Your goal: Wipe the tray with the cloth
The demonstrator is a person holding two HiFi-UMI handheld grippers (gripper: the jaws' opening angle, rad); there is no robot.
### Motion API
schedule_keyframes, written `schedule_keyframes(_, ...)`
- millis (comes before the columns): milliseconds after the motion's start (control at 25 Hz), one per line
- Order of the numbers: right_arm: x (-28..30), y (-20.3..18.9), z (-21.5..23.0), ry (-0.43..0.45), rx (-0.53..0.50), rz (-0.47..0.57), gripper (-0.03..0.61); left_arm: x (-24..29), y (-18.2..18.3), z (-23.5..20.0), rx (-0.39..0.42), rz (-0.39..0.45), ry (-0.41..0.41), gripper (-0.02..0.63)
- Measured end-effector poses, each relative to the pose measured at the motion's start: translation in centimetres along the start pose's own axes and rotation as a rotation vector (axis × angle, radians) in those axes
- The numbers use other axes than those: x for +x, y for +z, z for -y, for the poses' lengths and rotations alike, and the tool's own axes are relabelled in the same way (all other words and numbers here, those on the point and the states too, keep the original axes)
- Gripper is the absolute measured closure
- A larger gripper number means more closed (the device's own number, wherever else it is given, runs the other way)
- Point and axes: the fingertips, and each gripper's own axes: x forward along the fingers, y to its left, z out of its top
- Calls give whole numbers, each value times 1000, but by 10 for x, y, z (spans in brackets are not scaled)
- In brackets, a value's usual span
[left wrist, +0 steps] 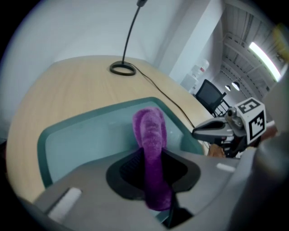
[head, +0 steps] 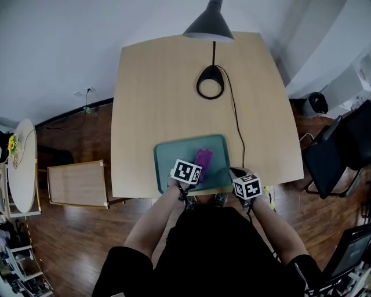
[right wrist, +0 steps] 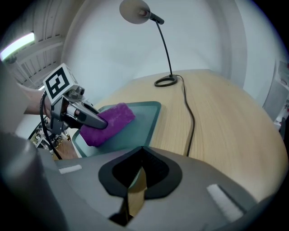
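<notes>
Left tool (left wrist: 152, 173) clamped on purple cloth (left wrist: 150, 128), cloth resting inside teal tray (left wrist: 81, 135)

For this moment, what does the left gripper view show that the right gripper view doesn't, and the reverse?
Only the left gripper view: the jaws of the left gripper clamped on the purple cloth, and the right gripper from outside. Only the right gripper view: the shade of the lamp, and the left gripper from outside, holding the cloth over the tray. Both: the tray, the wooden table, the lamp's base and cord.
</notes>
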Motion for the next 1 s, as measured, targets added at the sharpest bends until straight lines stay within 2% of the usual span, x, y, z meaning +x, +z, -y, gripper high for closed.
schedule_keyframes(280,-2,2,2,-7,15,6,575,-58,-54,-88,-114,18,151,503)
schedule_keyframes(440,-1,4,2,-16,16,8,575,-83,-74,-121,-185,42,211,503)
schedule_keyframes(680,-1,4,2,-25,19,5,575,-85,-81,-121,-213,59,201,503)
schedule_keyframes(1000,0,6,-1,-27,35,1,574,-53,-51,-72,-111,18,124,503)
